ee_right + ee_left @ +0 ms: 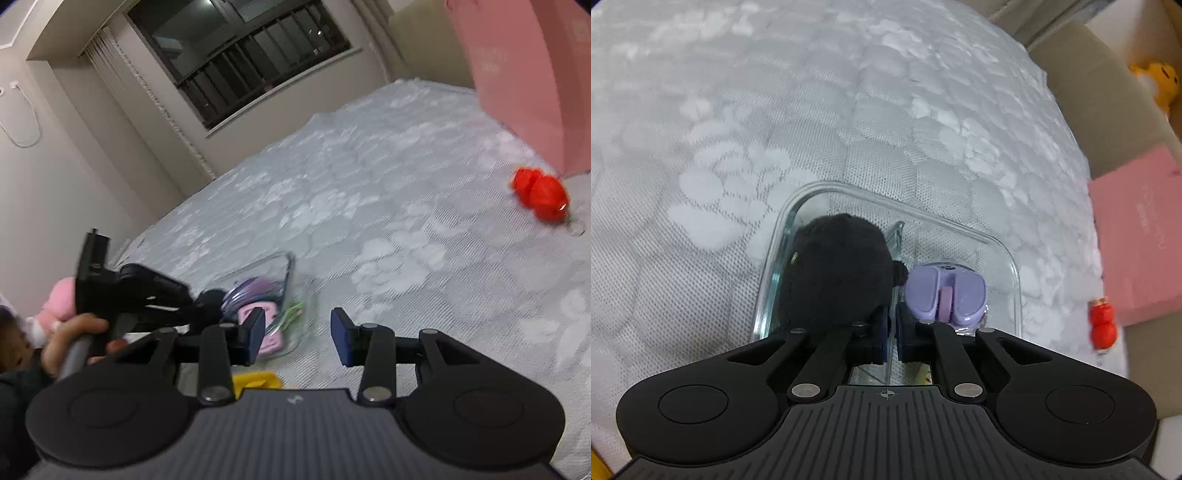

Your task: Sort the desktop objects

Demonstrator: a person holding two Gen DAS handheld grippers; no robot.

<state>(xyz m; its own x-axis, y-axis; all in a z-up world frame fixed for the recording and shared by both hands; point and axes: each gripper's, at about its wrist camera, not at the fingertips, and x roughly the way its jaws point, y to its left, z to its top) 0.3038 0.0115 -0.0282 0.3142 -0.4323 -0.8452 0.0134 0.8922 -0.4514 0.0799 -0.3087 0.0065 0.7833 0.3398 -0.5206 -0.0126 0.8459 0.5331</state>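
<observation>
- Two grippers: we see left gripper (892, 334) clenched on the divider wall of the glass container (1012, 258), which sits on the bedspread (775, 110).
- Black plush (838, 266) left compartment, purple mouse (945, 291) right compartment.
- Right gripper (297, 338) released, nothing between.
- Red toy (539, 194) beside pink box (517, 74); box writing unreadable.

A glass container (1004, 251) sits on the bed (775, 110), split by a glass divider (897, 236). In its left compartment lies a plush toy (838, 269); in the right, a computer mouse (945, 291). My left hand-held gripper (891, 332) is at the divider's near end. Well right of the container lies a toy figure (1102, 325), a box (1137, 240) just behind it.
</observation>
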